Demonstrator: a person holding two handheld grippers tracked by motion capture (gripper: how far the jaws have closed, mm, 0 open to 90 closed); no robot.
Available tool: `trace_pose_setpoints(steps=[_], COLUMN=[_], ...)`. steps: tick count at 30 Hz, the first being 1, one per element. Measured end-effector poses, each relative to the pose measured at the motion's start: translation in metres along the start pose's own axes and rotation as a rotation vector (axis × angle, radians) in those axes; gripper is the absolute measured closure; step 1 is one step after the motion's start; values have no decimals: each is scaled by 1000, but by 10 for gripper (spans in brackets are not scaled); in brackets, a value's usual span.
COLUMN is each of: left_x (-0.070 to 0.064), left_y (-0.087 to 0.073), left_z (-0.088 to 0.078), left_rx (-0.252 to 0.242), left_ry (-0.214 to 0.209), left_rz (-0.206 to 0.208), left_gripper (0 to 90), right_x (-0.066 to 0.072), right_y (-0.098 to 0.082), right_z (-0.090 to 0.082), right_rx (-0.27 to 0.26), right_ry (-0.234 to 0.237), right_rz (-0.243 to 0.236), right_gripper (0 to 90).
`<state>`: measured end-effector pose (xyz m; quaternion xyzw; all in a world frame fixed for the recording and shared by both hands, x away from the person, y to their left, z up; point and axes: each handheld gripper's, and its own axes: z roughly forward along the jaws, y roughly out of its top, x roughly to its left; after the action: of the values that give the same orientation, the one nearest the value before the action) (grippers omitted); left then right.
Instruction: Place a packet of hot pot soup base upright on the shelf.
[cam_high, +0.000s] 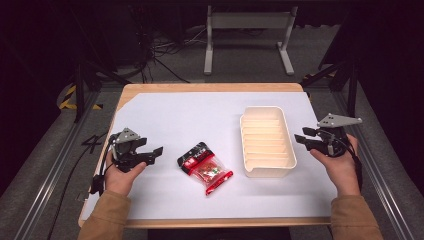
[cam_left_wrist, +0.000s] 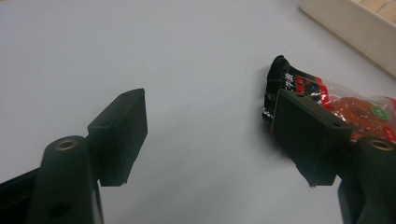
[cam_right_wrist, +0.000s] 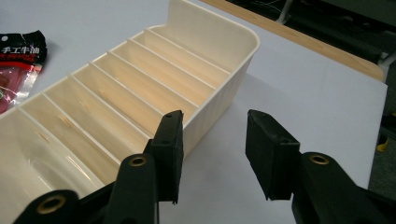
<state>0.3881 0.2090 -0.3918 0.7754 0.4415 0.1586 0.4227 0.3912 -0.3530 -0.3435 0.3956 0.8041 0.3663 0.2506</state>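
A red and black snack packet (cam_high: 205, 167) lies flat on the white sheet near the table's middle; its black end and clear window show in the left gripper view (cam_left_wrist: 327, 95). My left gripper (cam_high: 156, 152) rests in a hand to the packet's left, jaws open and empty, pointing at it (cam_left_wrist: 210, 135). A cream plastic tray (cam_high: 267, 141) with several slotted compartments stands to the right of the packet. My right gripper (cam_high: 302, 136) is held just right of the tray, open with nothing between its jaws (cam_right_wrist: 212, 154), beside the tray's outer wall (cam_right_wrist: 215, 105).
The white sheet (cam_high: 200, 115) covers a wooden table (cam_high: 210, 87) with its edge showing at the back. A metal stand (cam_high: 247, 35) and cables lie on the dark floor beyond. Rails run along both sides of the table.
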Motion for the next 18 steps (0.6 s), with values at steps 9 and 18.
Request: trace_pose_setpoints(steps=[9, 18], left_x=[-3, -14], left_y=[8, 13], left_z=[-3, 3], left_rx=[11, 11], left_ry=[2, -103], left_rz=[12, -2], left_gripper=[265, 264], right_x=[-2, 3], right_y=[-7, -5], right_z=[-6, -8], right_rx=[-19, -60], right_ry=[-51, 16], right_rz=[8, 13], right_gripper=[536, 579])
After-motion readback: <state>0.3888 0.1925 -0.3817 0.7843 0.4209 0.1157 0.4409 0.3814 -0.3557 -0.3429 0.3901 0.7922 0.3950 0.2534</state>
